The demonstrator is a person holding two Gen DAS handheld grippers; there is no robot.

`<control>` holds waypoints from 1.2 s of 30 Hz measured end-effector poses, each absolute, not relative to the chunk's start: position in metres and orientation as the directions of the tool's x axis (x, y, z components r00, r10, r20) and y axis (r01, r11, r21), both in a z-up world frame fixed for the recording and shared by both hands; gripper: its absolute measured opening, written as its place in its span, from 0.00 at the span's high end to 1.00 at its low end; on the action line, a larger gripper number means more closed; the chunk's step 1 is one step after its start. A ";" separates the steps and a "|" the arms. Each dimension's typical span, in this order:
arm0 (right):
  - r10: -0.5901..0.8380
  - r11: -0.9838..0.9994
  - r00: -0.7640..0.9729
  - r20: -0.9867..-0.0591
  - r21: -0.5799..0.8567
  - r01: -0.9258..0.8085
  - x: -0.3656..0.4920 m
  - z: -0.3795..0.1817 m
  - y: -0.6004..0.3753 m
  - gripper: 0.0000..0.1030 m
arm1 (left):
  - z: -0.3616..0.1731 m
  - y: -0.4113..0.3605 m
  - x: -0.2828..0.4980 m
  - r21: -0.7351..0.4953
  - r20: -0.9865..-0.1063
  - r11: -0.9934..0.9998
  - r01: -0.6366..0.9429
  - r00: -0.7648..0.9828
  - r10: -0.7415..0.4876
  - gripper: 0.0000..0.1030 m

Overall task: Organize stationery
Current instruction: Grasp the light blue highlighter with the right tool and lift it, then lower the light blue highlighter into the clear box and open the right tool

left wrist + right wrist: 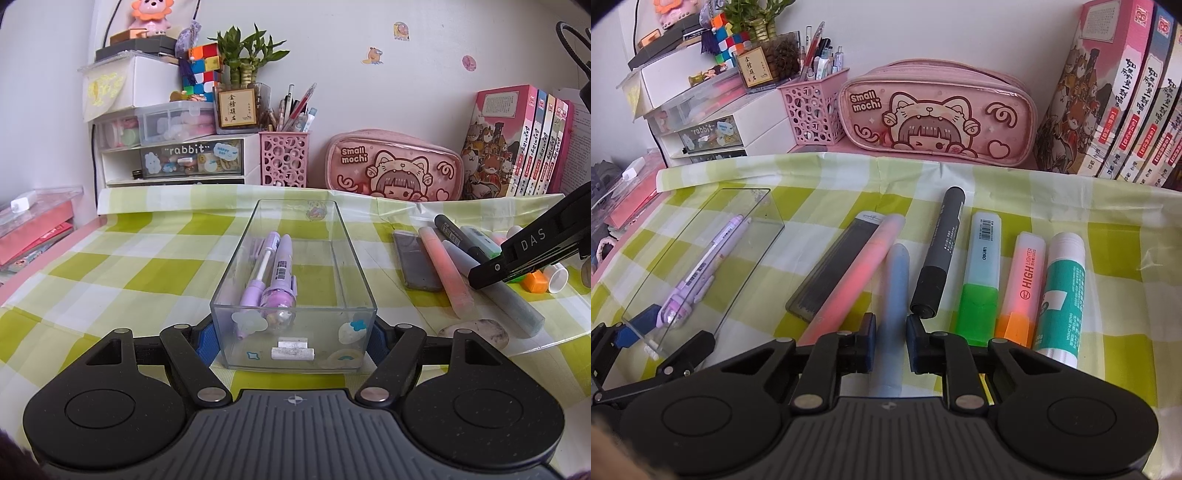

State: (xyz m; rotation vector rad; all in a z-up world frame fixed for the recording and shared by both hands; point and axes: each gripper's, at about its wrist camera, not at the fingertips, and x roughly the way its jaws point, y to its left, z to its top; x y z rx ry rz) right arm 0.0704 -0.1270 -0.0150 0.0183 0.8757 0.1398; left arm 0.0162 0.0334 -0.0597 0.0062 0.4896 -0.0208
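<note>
A clear plastic box [347, 258] stands on the green checked cloth with two purple pens [280, 266] and a small white eraser [291, 352] inside. My left gripper [293, 343] is shut on the box's near end, one blue pad against each side wall. To the right lies a row of stationery: a grey lead case [831, 266], a pink pen [857, 266], a pale blue pen [897, 273], a black marker [938, 258], a green highlighter [980, 280], an orange highlighter [1023, 280] and a glue stick [1062, 295]. My right gripper [891, 332] is shut on the blue pen's near part.
A pink pencil case [938, 110], a pink pen holder [812, 110] and a row of books [1126, 92] line the back wall. A white drawer unit [173, 158] stands at the back left. A worn oval eraser [476, 330] lies near the pens.
</note>
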 end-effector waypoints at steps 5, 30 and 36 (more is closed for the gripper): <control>0.171 0.985 0.634 -0.754 0.153 -0.084 0.070 -0.015 -0.137 0.79 | -0.060 0.034 0.016 0.000 -0.470 1.000 0.021 0.883 -0.018 0.29; 0.451 0.815 0.625 -0.637 0.580 0.004 0.077 0.007 -0.160 0.79 | -0.060 0.033 0.014 -0.010 -0.460 1.000 0.013 0.888 -0.016 0.29; 0.524 0.785 0.576 -0.628 0.619 -0.039 0.092 0.015 -0.110 0.79 | -0.060 0.032 0.013 -0.008 -0.458 1.000 0.010 0.889 -0.013 0.29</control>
